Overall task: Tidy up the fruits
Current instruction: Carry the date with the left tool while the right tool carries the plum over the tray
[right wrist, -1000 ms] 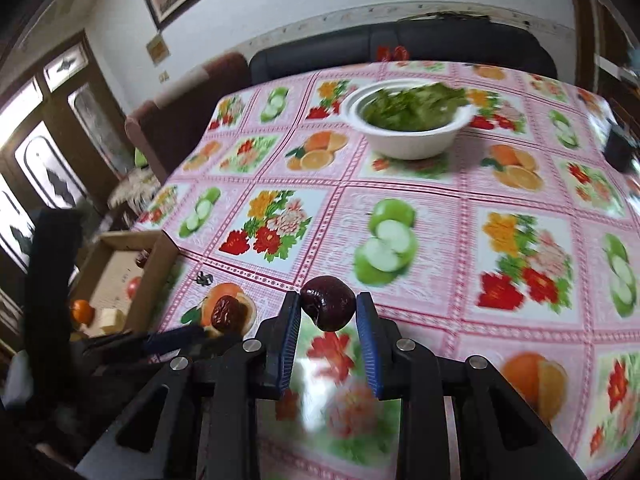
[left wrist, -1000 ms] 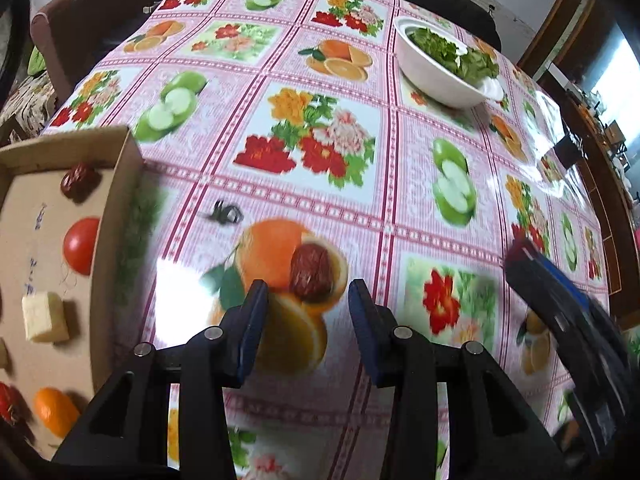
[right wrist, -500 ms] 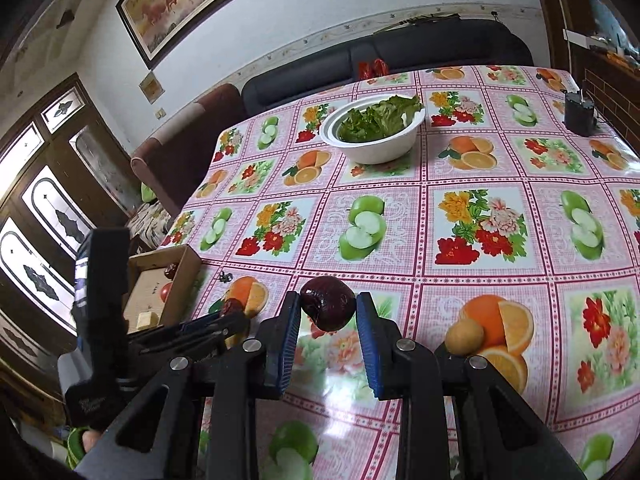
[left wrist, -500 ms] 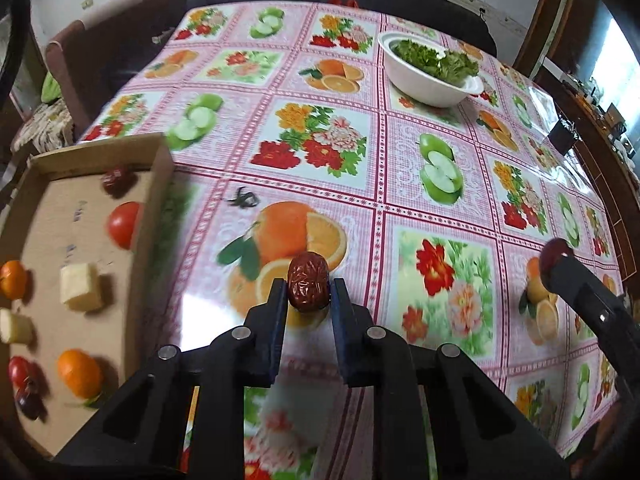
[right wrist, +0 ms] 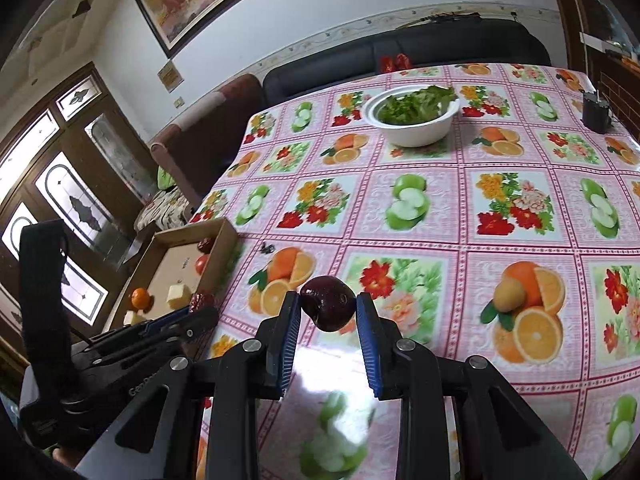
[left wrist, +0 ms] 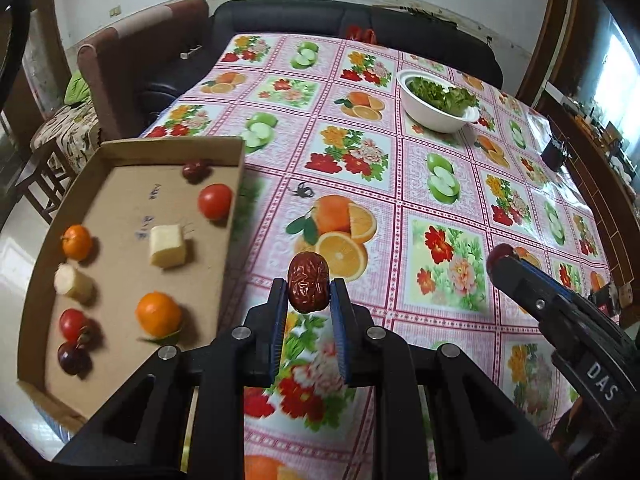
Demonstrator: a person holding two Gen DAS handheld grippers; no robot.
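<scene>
While both grippers hang above the tabletop [left wrist: 400, 184], each carries a fruit clear of the fruit-printed cloth. The left gripper [left wrist: 309, 300] has its fingers [left wrist: 278, 316] pinching a wrinkled red date [left wrist: 309, 288] at its sides, the date upright between the blue pads, above the cloth just beside the cardboard tray [left wrist: 234, 216]. That tray sits at the tabletop's left edge and holds a second date [left wrist: 195, 170] near its far wall, a tomato [left wrist: 215, 201], a pale cube of fruit [left wrist: 168, 246], two small oranges [left wrist: 158, 314], a pale cylinder-shaped piece [left wrist: 74, 284] and two small dark-red fruits [left wrist: 74, 356] at the near end. The right gripper [right wrist: 328, 312] has its fingers [right wrist: 366, 332] pressed on a dark plum [right wrist: 328, 308], held above the cloth near the tabletop's middle; in the left wrist view the plum [left wrist: 500, 254] shows at the tip of that gripper, well apart from the tray. A white bowl [right wrist: 412, 136] of green leaves stands toward the tabletop's far edge, and a small dark container [right wrist: 596, 114] stands near the far right corner. A yellowish round fruit [right wrist: 509, 295] appears to lie on the cloth toward the right edge.
</scene>
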